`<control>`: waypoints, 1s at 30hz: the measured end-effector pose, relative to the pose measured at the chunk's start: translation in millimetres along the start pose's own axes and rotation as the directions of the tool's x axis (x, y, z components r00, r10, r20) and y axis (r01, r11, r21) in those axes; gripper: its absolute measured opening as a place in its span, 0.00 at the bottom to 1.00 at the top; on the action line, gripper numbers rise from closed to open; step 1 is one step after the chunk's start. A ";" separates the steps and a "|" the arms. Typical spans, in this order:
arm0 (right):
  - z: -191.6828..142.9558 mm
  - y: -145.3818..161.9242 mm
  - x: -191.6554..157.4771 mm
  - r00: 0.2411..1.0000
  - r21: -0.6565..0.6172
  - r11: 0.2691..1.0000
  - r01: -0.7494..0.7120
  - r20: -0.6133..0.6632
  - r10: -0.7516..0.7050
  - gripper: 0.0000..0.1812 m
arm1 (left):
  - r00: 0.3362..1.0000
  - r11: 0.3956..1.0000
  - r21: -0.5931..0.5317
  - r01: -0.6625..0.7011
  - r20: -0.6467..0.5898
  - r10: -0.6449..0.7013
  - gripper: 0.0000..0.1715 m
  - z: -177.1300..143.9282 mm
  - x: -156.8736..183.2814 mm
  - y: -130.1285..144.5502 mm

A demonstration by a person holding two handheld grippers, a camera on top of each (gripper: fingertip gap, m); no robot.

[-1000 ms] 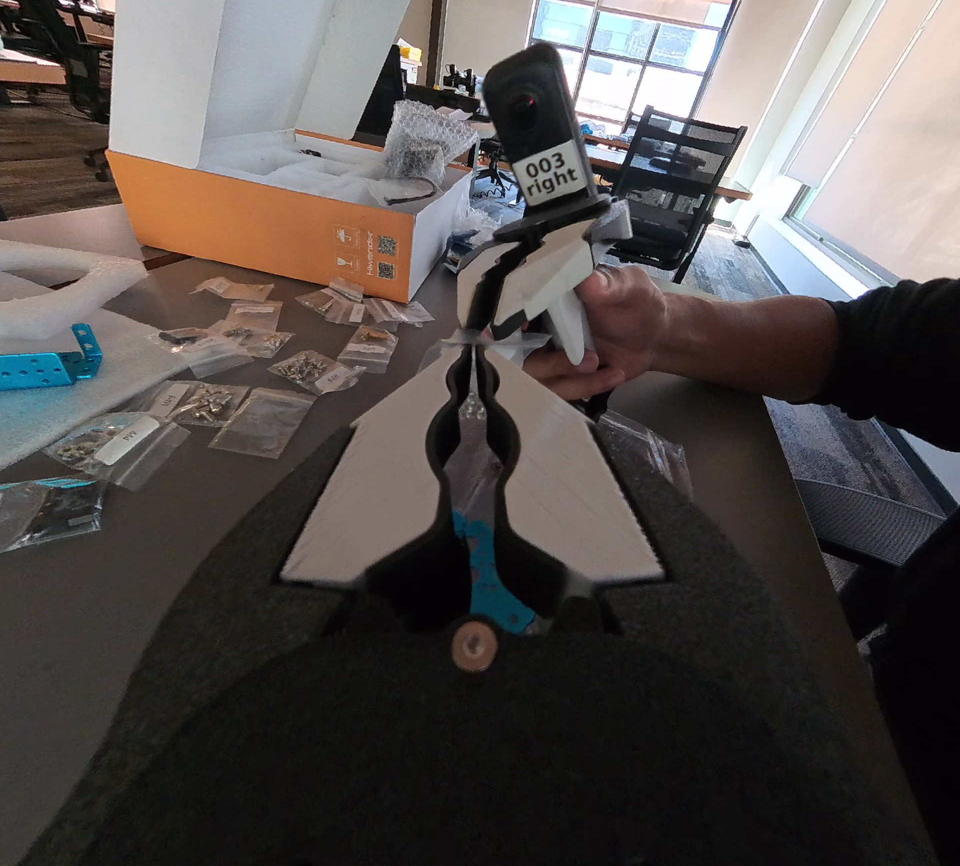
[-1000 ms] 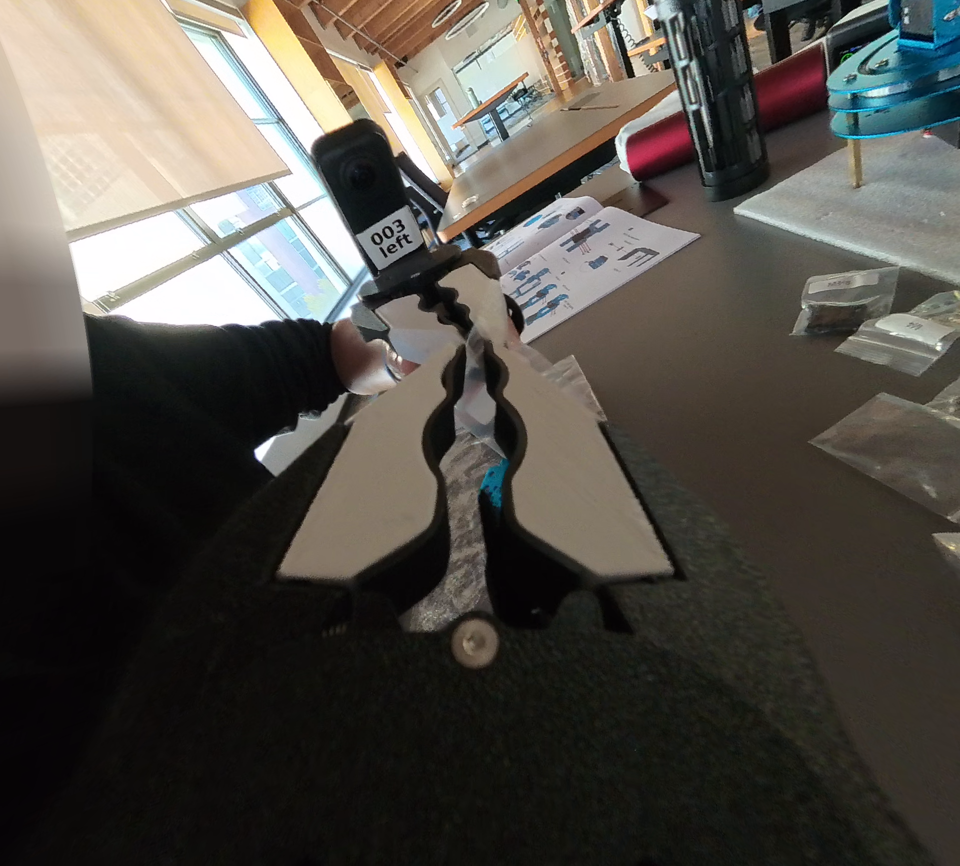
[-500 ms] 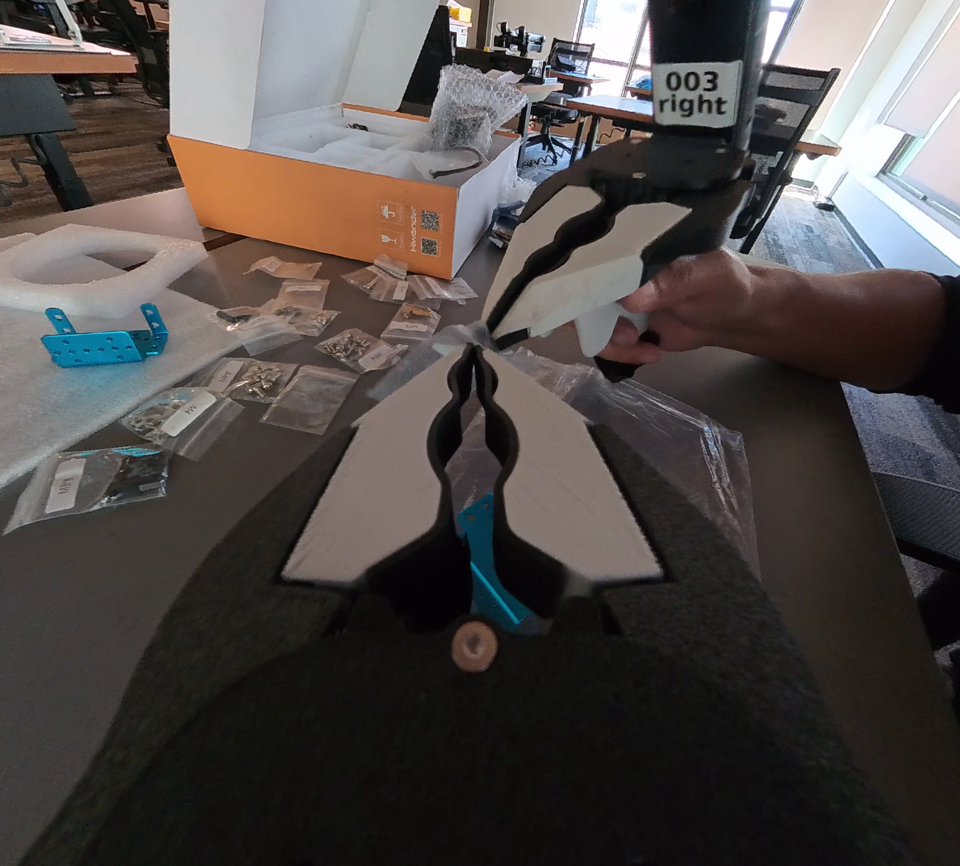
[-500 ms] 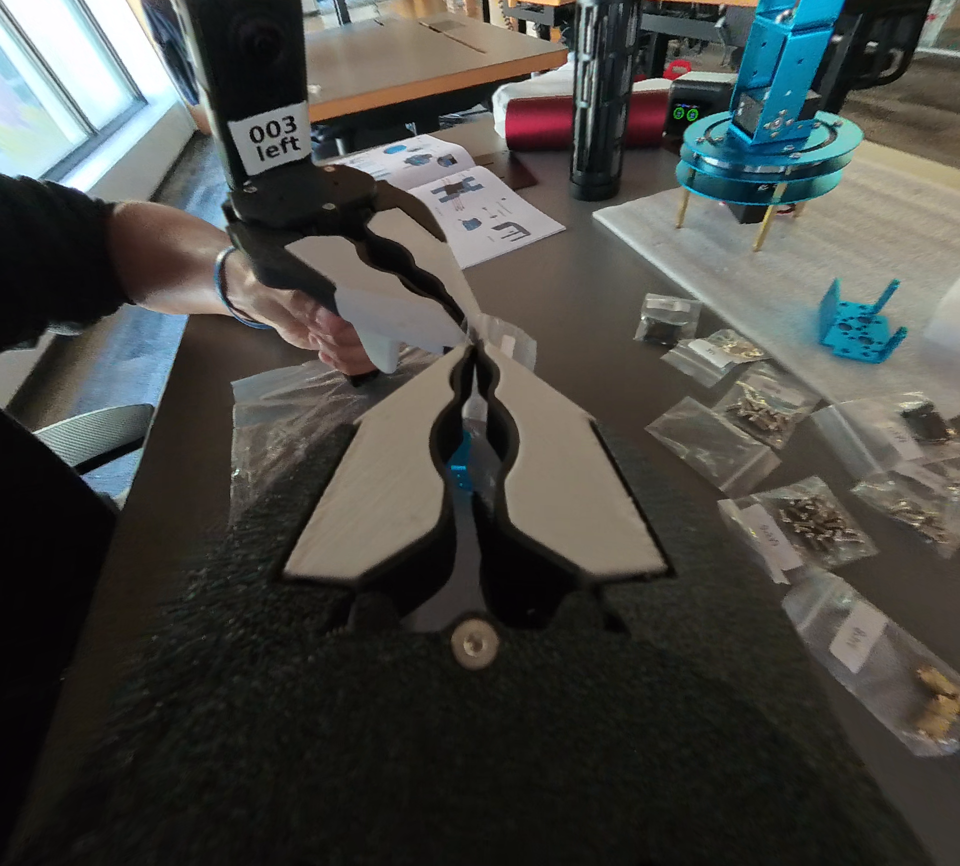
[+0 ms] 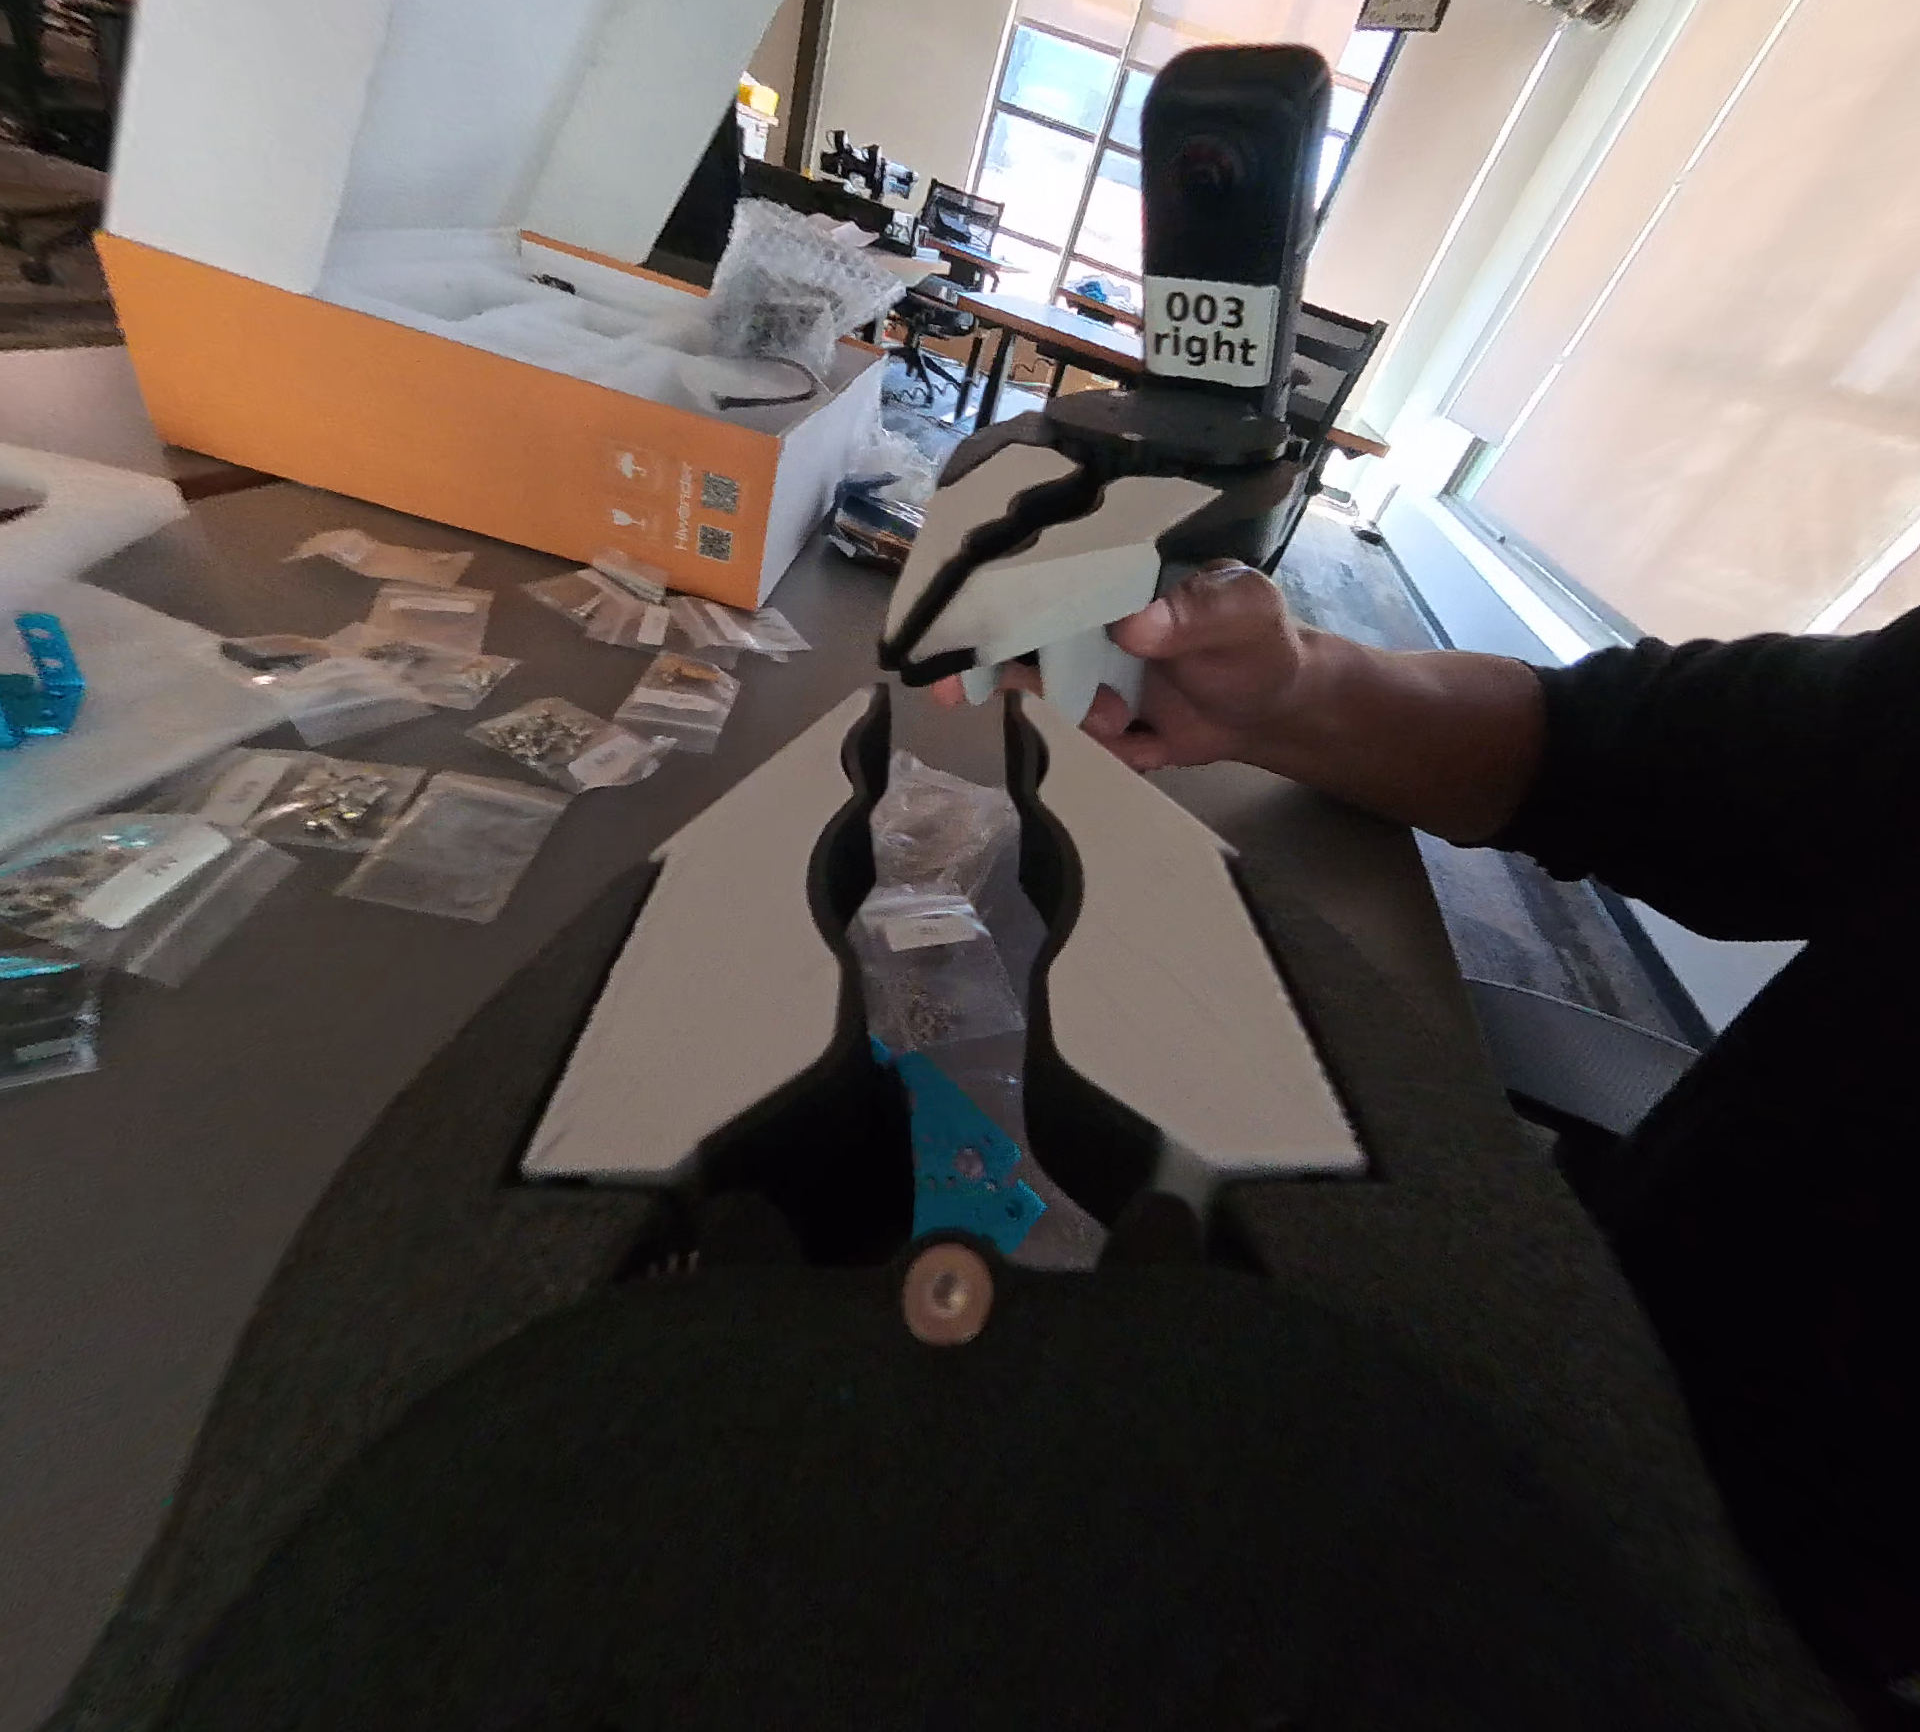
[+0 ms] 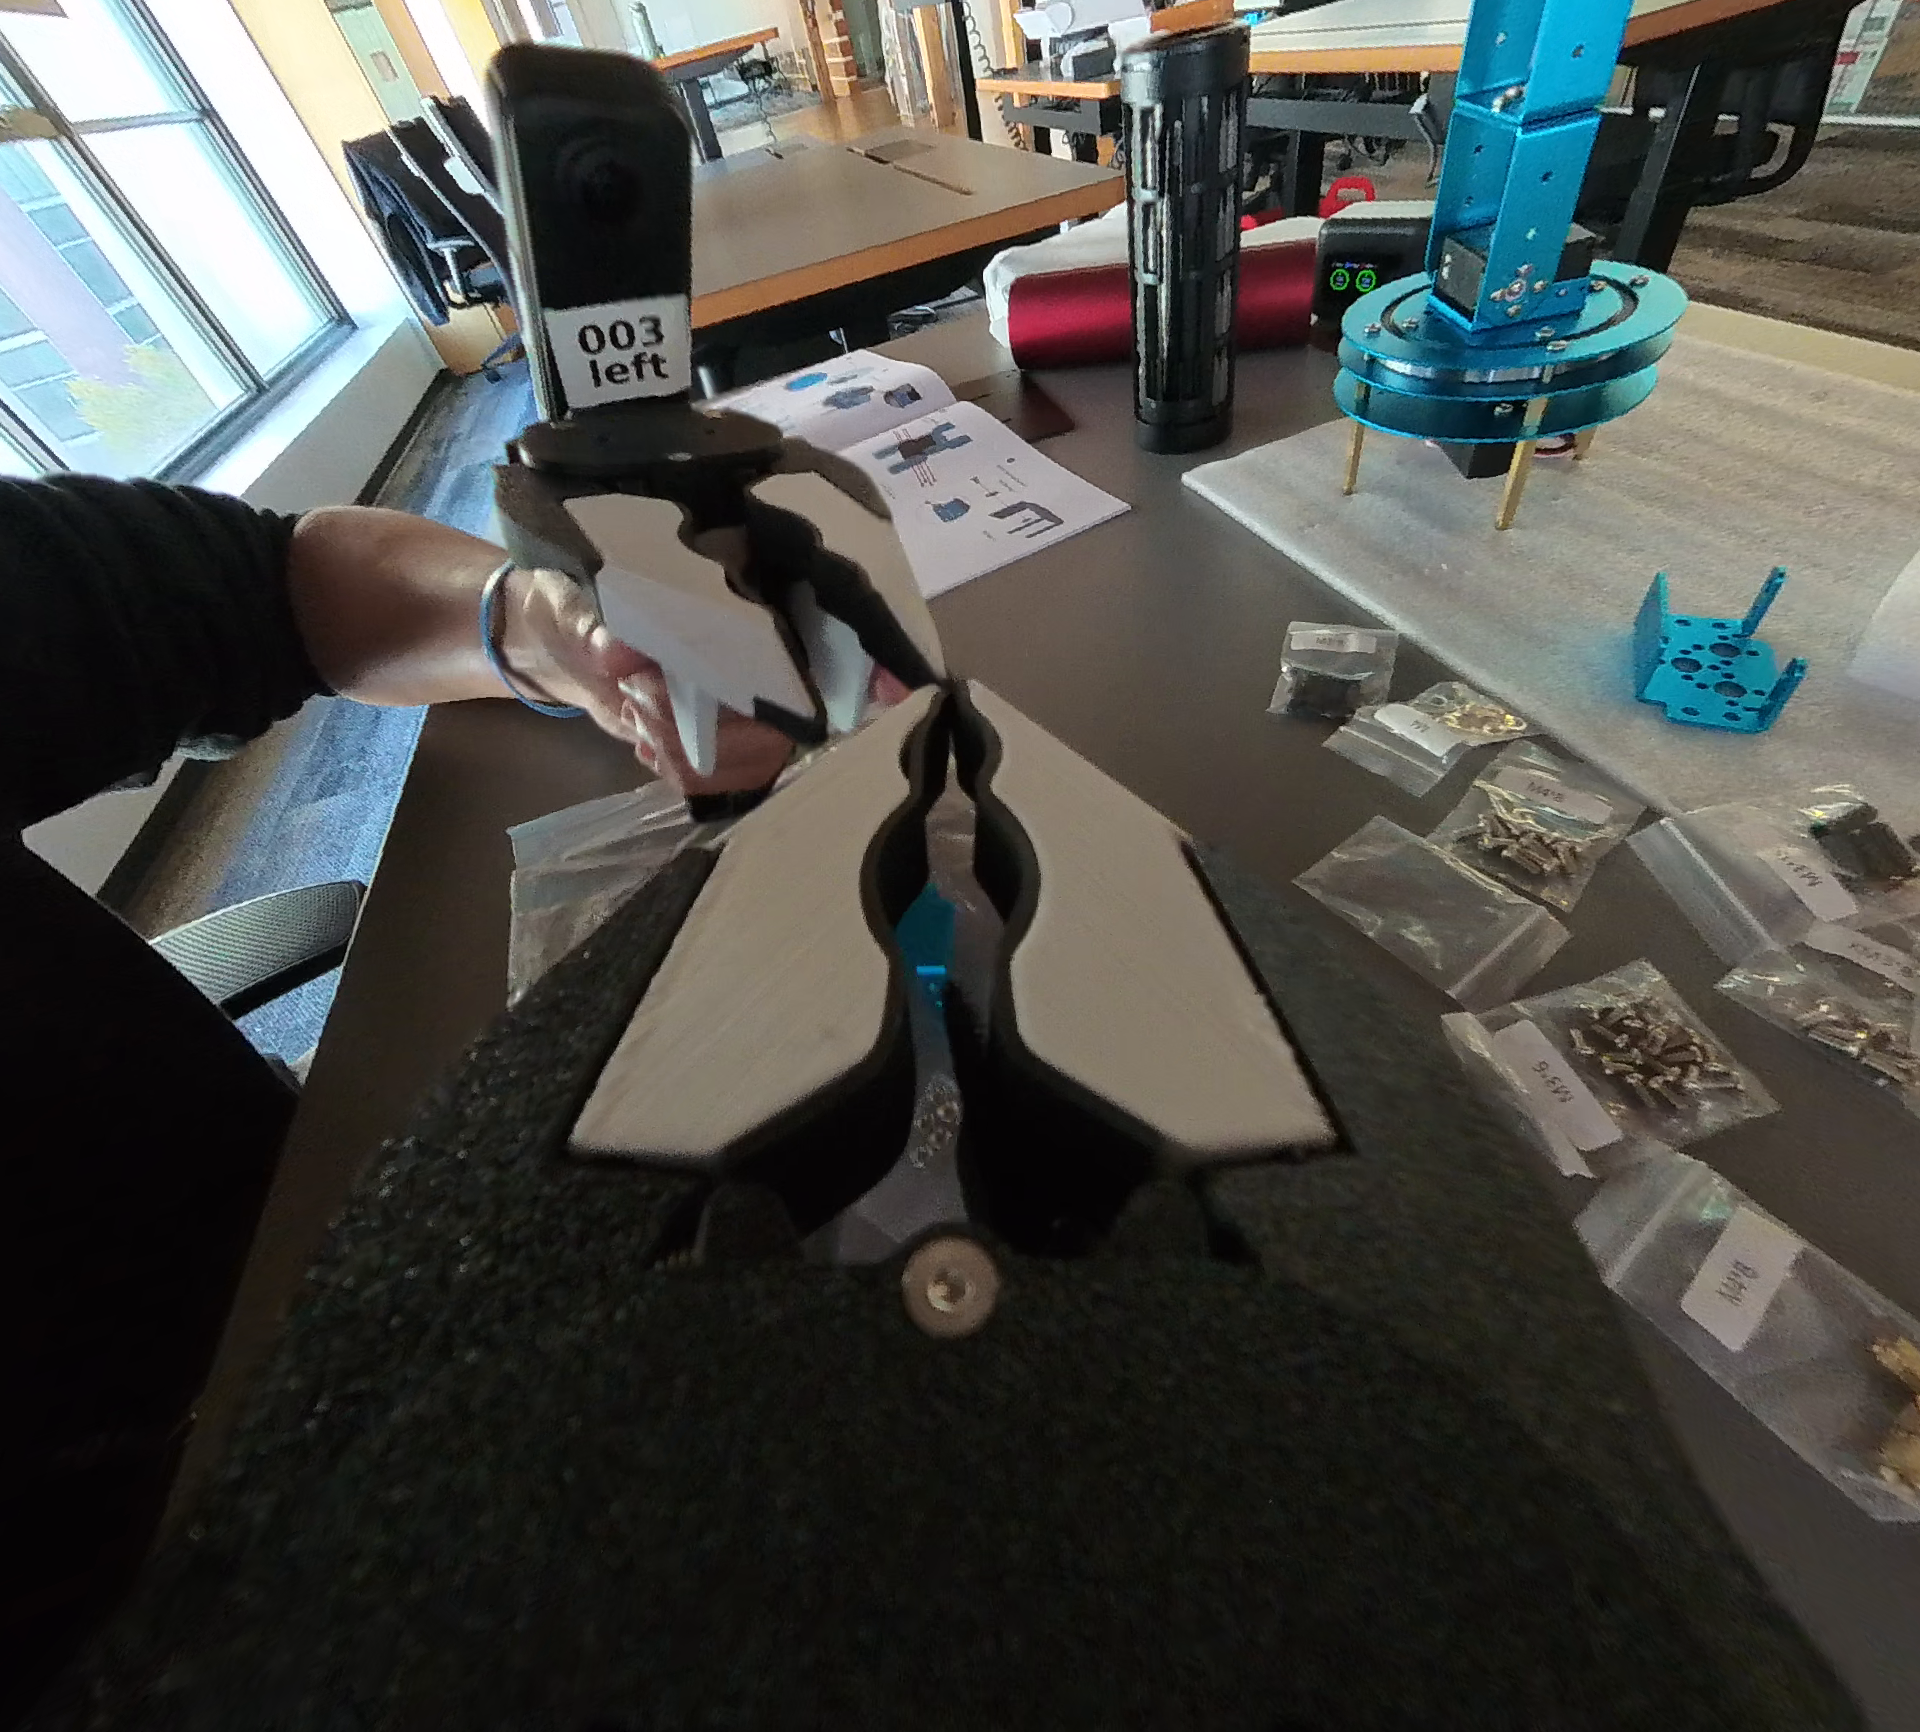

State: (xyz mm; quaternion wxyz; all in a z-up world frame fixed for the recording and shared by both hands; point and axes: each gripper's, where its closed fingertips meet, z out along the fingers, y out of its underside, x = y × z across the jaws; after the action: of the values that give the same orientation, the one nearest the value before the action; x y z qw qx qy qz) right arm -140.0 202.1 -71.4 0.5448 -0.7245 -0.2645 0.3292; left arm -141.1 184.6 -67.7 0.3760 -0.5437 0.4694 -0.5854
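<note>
Over a dark bench (image 5: pixel 312 1111), left tongs (image 5: pixel 940 706) gape empty while right tongs (image 6: pixel 951 706) pinch a clear bag (image 6: pixel 582 861).

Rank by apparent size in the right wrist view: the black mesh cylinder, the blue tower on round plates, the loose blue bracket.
1. Blue tower on round plates, largest.
2. Black mesh cylinder, tall but narrower.
3. Loose blue bracket, smallest, though it lies nearer the camera.
</note>
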 end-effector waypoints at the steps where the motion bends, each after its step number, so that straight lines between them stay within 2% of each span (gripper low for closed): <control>1: -1.3 0.7 1.6 1.000 -0.020 1.000 0.009 -0.007 -0.010 0.00 | 1.000 1.000 0.003 -0.005 0.013 0.005 0.12 -1.6 -3.6 -2.2; 3: -6.5 6.1 6.4 1.000 -0.106 0.994 -0.001 -0.003 0.001 0.00 | 0.999 1.000 -0.001 0.005 0.037 -0.005 0.12 -3.6 -9.8 -4.4; 4: -10.2 19.2 8.2 0.999 -0.208 0.978 -0.026 0.018 0.030 0.00 | 0.999 1.000 -0.002 0.009 0.042 -0.008 0.12 -3.7 -11.4 -4.4; 6: -25.2 60.7 17.7 0.998 -0.465 0.884 -0.043 0.028 0.063 0.15 | 0.998 1.000 -0.023 -0.019 0.063 0.021 0.11 -2.2 -13.5 0.1; 7: -35.4 78.4 21.6 0.997 -0.558 0.829 -0.026 0.043 0.060 0.16 | 0.995 0.997 -0.059 -0.054 0.081 0.058 0.10 -0.3 -14.6 5.7; 8: -46.3 92.5 22.6 0.995 -0.623 0.782 -0.004 0.076 0.065 0.13 | 0.988 0.988 -0.112 -0.105 0.105 0.117 0.09 2.0 -15.9 12.8; 9: -56.1 101.3 21.1 0.990 -0.658 0.753 0.034 0.126 0.066 0.13 | 0.975 0.968 -0.186 -0.167 0.115 0.190 0.09 5.0 -15.6 22.5; 10: -60.7 102.5 22.8 0.987 -0.652 0.756 0.061 0.151 0.051 0.14 | 0.962 0.933 -0.289 -0.214 0.106 0.253 0.09 8.7 -13.5 36.5; 12: -65.2 102.2 26.4 0.984 -0.629 0.773 0.079 0.173 0.040 0.15 | 0.958 0.858 -0.475 -0.196 0.096 0.272 0.19 17.3 -7.8 63.3; 14: -68.0 112.1 32.0 0.984 -0.662 0.748 0.051 0.160 0.075 0.20 | 0.972 0.811 -0.571 -0.127 0.091 0.217 0.21 28.7 1.8 80.4; 17: -69.3 126.3 37.7 0.984 -0.688 0.723 0.056 0.162 0.078 0.20 | 0.967 0.710 -0.701 -0.064 0.132 0.217 0.27 42.1 -5.3 100.6; 21: -68.6 124.2 35.4 0.978 -0.670 0.741 0.052 0.185 0.099 0.18 | 0.972 0.653 -0.757 0.000 0.154 0.179 0.31 57.7 -6.8 109.4; 25: -63.5 118.5 30.0 0.971 -0.638 0.768 0.054 0.212 0.109 0.18 | 0.971 0.599 -0.800 0.024 0.163 0.178 0.35 55.5 -4.4 120.5; 27: -61.5 116.1 27.8 0.969 -0.626 0.778 0.055 0.222 0.110 0.18 | 0.959 0.597 -0.802 0.009 0.176 0.222 0.32 55.5 -8.3 121.0; 30: -59.7 114.7 28.3 0.968 -0.618 0.785 0.041 0.220 0.122 0.18 | 0.942 0.575 -0.818 -0.039 0.163 0.294 0.23 54.4 -11.3 122.7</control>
State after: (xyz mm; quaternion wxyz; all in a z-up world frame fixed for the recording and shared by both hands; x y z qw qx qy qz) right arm -73.3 155.8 -176.0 0.2330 -0.8213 -0.4078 0.3239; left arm -94.5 153.8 -190.2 0.2061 -0.6843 0.6737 -0.1881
